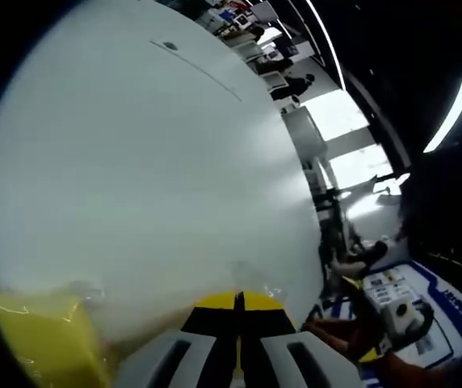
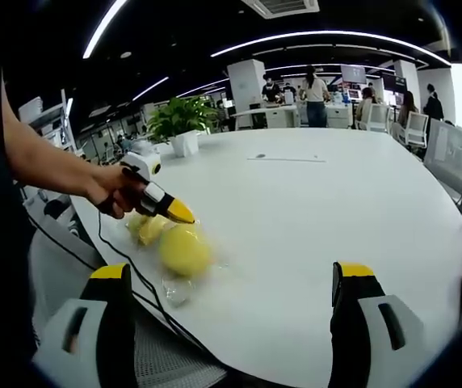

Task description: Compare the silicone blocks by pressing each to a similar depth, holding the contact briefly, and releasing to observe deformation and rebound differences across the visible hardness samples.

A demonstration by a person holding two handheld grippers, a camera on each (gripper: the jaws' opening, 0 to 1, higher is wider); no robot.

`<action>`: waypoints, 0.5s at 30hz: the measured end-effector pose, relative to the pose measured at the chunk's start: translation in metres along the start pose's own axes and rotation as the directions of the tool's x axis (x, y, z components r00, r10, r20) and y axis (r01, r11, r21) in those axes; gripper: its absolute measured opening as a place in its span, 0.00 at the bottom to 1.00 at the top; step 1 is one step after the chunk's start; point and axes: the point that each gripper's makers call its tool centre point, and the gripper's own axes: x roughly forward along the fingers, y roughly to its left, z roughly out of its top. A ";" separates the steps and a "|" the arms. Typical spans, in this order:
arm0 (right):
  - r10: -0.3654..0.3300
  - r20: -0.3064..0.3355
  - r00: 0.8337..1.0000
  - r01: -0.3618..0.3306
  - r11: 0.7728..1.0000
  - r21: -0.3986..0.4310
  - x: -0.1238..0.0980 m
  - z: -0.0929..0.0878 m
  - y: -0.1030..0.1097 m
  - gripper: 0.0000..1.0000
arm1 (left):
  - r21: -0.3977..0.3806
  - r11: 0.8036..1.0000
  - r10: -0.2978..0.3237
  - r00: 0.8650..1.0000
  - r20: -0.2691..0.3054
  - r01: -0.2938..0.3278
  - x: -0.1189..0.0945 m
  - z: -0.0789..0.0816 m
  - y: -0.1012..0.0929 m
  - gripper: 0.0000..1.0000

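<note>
Yellow silicone blocks (image 2: pixel 184 250); white table (image 2: pixel 320 218); yellow-tipped, black-and-grey left tool (image 1: pixel 238 311) and right tool (image 2: pixel 235 279).

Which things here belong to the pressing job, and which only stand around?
For the job: yellow silicone blocks, left gripper shut at them, right gripper open and waiting.

Just around: white table, potted plant, office chairs, black cable.

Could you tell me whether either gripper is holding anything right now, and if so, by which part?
Nothing is held. The right gripper stands wide open over the table; the left gripper is shut, tips above the yellow blocks.
</note>
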 end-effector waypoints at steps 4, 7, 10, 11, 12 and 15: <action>0.003 -0.001 1.000 -0.003 1.000 -0.005 0.000 0.000 0.000 0.96 | 0.025 0.999 -0.025 1.000 0.002 0.025 0.000 0.002 -0.009 0.00; 0.001 -0.001 1.000 -0.001 1.000 -0.004 -0.002 0.001 -0.001 0.96 | 0.060 0.997 -0.049 0.999 0.011 0.049 -0.002 0.004 -0.019 0.00; 0.000 0.001 1.000 0.000 1.000 -0.005 -0.002 0.001 -0.002 0.96 | 0.088 0.994 -0.072 0.997 0.023 0.070 -0.005 0.008 -0.027 0.00; -0.001 0.002 1.000 0.001 1.000 -0.005 -0.002 0.001 -0.002 0.96 | 0.098 0.992 -0.077 0.997 0.029 0.074 -0.006 0.010 -0.030 0.00; -0.001 0.003 1.000 0.001 1.000 -0.005 -0.002 0.001 -0.002 0.96 | 0.111 0.991 -0.085 0.996 0.036 0.080 -0.008 0.013 -0.033 0.00; 0.001 0.004 1.000 -0.001 1.000 -0.009 -0.002 0.002 -0.001 0.96 | 0.127 0.986 -0.111 0.993 0.047 0.104 -0.012 0.017 -0.043 0.00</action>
